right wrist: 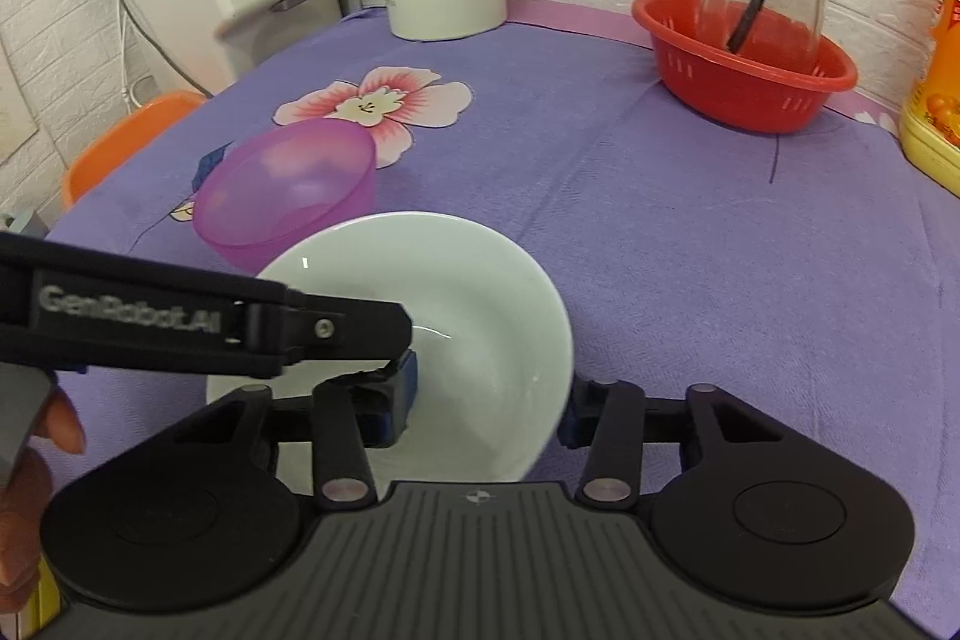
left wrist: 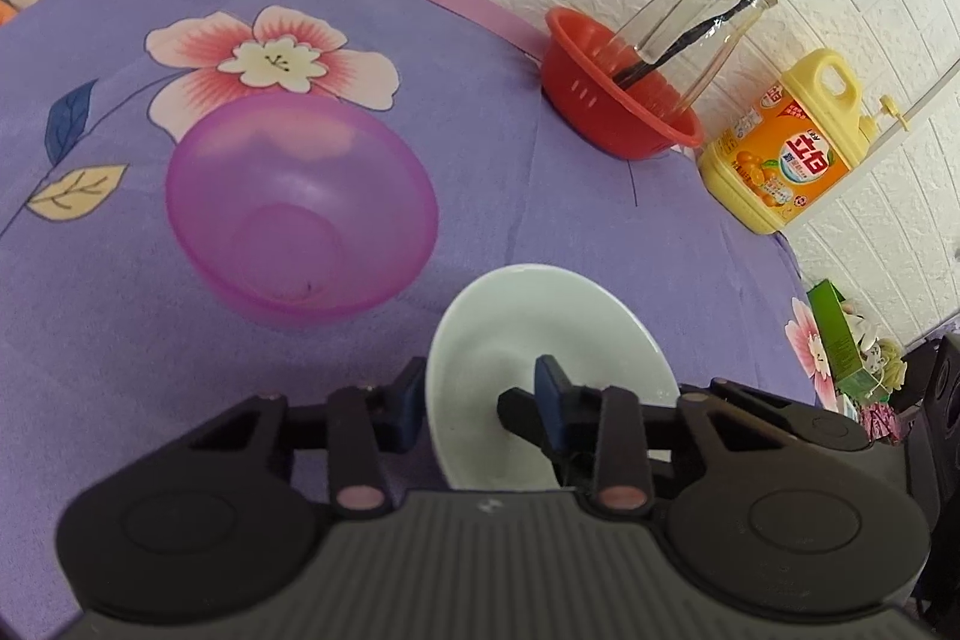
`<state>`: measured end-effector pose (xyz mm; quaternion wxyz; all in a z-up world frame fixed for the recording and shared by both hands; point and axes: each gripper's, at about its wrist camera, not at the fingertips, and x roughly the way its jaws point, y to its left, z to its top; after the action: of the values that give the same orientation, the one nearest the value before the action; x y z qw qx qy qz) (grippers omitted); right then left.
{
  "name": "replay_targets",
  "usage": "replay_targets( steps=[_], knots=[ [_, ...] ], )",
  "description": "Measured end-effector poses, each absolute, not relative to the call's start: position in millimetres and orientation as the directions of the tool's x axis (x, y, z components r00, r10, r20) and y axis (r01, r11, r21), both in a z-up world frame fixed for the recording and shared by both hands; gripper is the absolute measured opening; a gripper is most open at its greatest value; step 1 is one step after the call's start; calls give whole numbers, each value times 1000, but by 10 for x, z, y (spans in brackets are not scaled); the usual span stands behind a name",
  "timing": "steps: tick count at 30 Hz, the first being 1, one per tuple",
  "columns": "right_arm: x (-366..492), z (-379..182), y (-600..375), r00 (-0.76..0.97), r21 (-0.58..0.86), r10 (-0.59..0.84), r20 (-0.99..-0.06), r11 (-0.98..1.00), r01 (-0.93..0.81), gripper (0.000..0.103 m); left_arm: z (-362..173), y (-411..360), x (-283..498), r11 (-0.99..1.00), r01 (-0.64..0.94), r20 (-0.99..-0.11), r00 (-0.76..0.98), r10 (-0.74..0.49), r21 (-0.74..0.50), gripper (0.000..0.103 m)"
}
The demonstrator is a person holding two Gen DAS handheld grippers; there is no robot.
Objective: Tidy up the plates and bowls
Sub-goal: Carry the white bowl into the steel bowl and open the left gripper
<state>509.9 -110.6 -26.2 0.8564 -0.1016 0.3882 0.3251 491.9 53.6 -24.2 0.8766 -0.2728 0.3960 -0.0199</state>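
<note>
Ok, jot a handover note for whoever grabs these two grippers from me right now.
Left gripper: fingers straddle the left side of the white bowl, one inside, one outside; whether they are gripping it is unclear.
Right gripper: same on the bowl's right side; grip unclear.
Purple bowl: stands apart on the table, untouched.
Done: nothing stacked yet.
Left: probably nest the two bowls.

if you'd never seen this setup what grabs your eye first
Both grippers, left gripper and right gripper, clamp one white bowl at the near edge of the purple flowered cloth. Behind it sits a translucent pink bowl, and a red basket holding a glass jar stands far right.
</note>
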Motion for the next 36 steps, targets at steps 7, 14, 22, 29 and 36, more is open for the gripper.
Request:
replay_targets(
  steps=[7,14,22,29,36],
  knots=[
    [4987,-230,-1098,487,77,480,-730,766,-638,78,-225,484,4872,869,-165,-694,677,-244,-467,30],
    [4942,-211,-1101,489,71,464,-739,775,-628,79,-229,496,4827,861,-159,-693,670,-266,-484,30],
    [4944,-268,-1150,497,80,462,-735,786,-614,91,-220,473,4803,872,-146,-696,668,-262,-468,31],
    [4920,-281,-1275,512,87,454,-729,803,-589,92,-294,439,4745,887,-119,-706,656,-267,-445,32],
    [4827,-246,-1178,525,44,445,-725,791,-611,70,-261,390,4731,885,-125,-713,646,-271,-449,25]
  ],
)
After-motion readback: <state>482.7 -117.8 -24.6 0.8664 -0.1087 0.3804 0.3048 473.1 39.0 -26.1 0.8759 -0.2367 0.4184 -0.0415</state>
